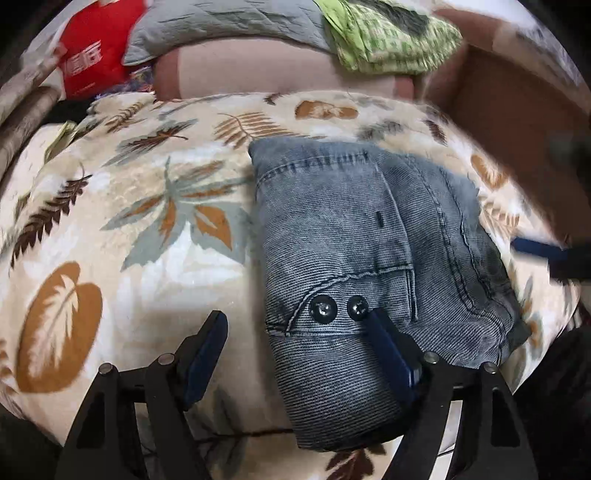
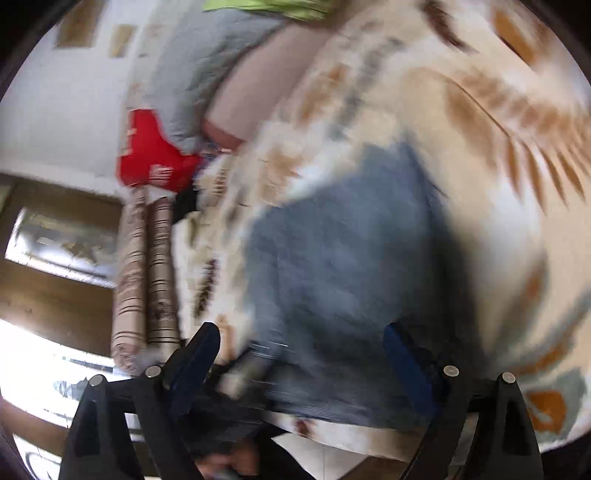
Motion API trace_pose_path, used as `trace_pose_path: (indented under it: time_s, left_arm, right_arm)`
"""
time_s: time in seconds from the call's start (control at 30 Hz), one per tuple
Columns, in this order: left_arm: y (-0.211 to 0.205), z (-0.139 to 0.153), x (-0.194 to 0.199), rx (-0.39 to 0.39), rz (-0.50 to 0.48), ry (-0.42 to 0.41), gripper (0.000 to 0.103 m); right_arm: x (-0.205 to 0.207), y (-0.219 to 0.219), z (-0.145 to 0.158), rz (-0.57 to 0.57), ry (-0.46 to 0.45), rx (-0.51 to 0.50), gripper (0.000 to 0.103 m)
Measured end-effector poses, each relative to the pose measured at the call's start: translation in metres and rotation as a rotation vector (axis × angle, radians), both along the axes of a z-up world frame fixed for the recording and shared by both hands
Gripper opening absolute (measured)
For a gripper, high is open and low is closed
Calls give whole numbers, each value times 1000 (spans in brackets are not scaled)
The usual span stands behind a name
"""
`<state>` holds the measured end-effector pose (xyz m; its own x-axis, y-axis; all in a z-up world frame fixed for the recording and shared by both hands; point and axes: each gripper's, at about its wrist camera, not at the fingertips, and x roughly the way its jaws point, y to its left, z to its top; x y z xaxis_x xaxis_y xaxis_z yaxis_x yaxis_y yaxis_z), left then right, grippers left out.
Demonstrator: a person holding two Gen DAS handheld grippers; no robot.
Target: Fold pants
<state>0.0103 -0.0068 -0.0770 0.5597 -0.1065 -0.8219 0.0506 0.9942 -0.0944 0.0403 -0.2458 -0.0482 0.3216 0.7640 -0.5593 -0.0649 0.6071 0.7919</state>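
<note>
Grey-blue denim pants (image 1: 369,266) lie folded into a compact stack on a leaf-patterned blanket (image 1: 129,229). My left gripper (image 1: 295,321) is open above the stack's near left edge, its right finger over the denim by two metal buttons (image 1: 338,308), its left finger over bare blanket. The right wrist view is motion-blurred; the pants (image 2: 340,258) show below my right gripper (image 2: 299,332), which is open and empty. The right gripper's blue fingertip (image 1: 535,249) shows at the right edge of the left wrist view, beside the stack.
A grey pillow (image 1: 221,26), a red bag (image 1: 92,55) and a green patterned cloth (image 1: 388,37) lie at the head of the bed. A brown cardboard box (image 1: 509,110) stands at the back right. Rolled patterned material (image 2: 147,277) stands beside the bed.
</note>
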Motion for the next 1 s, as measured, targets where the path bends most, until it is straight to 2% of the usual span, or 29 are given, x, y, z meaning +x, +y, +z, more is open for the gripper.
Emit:
trace_pose_path:
  time_s: [0.1, 0.17, 0.2, 0.23, 0.27, 0.3, 0.33, 0.37, 0.4, 0.43, 0.47, 0.5, 0.57, 0.63, 0.67, 0.77, 0.83, 0.9, 0.93, 0.97, 1.0]
  left_arm:
    - [0, 1, 3, 2, -23, 1, 80]
    - [0, 0, 2, -8, -15, -4, 80]
    - [-1, 0, 3, -9, -16, -5, 80]
    - [-1, 0, 3, -10, -19, -7, 80]
    - [0, 2, 3, -19, -24, -8, 80]
    - [5, 7, 2, -64, -32, -10, 79]
    - [12, 15, -3, -108, -28, -18, 79]
    - [20, 24, -7, -154, -9, -55, 79]
    - [32, 37, -13, -199, 42, -137, 79]
    - [38, 42, -13, -206, 74, -167, 79]
    - [39, 41, -10, -204, 79, -158, 79]
    - [34, 32, -4, -187, 51, -107, 79]
    - [16, -1, 6, -104, -19, 38, 81]
    - [9, -3, 0, -74, -27, -12, 82]
    - [7, 0, 2, -54, -37, -7, 82]
    - [8, -3, 4, -74, -34, -2, 82]
    - [10, -3, 6, -83, -34, 4, 82]
    - [8, -2, 7, -74, -42, -5, 82]
    - [8, -3, 8, -68, -40, -4, 82]
    - [8, -4, 8, -79, -45, -6, 83]
    - [9, -4, 8, -85, -44, -3, 83]
  right_arm:
    - [20, 18, 35, 68, -100, -11, 95]
    - [43, 31, 37, 88, -103, -14, 96]
    - [55, 36, 29, 90, -82, -20, 96]
    - [69, 39, 13, 71, -54, -81, 96]
    - [81, 37, -9, 29, 1, -200, 96]
    - [90, 28, -46, -21, 117, -290, 94]
    - [90, 21, -61, -40, 135, -237, 95]
    - [85, 15, -56, -58, 87, -203, 95]
    - [81, 15, -48, -53, 75, -201, 95]
    - [79, 15, -40, -43, 73, -223, 95]
    - [78, 17, -34, -28, 81, -262, 95]
    - [78, 18, -27, -23, 83, -299, 95]
    - [78, 28, 0, -21, 20, -346, 95]
    - [81, 48, 27, 15, -45, -307, 95]
    - [85, 64, 40, 66, -77, -262, 95]
    - [96, 117, 53, 239, -93, -147, 95]
    - [106, 148, 41, 339, -67, -126, 95]
    - [119, 162, 3, 374, -17, -201, 95]
    - [129, 155, -36, 346, 85, -255, 92]
    - [131, 145, -50, 304, 115, -212, 91]
    - [132, 136, -42, 249, 93, -155, 90]
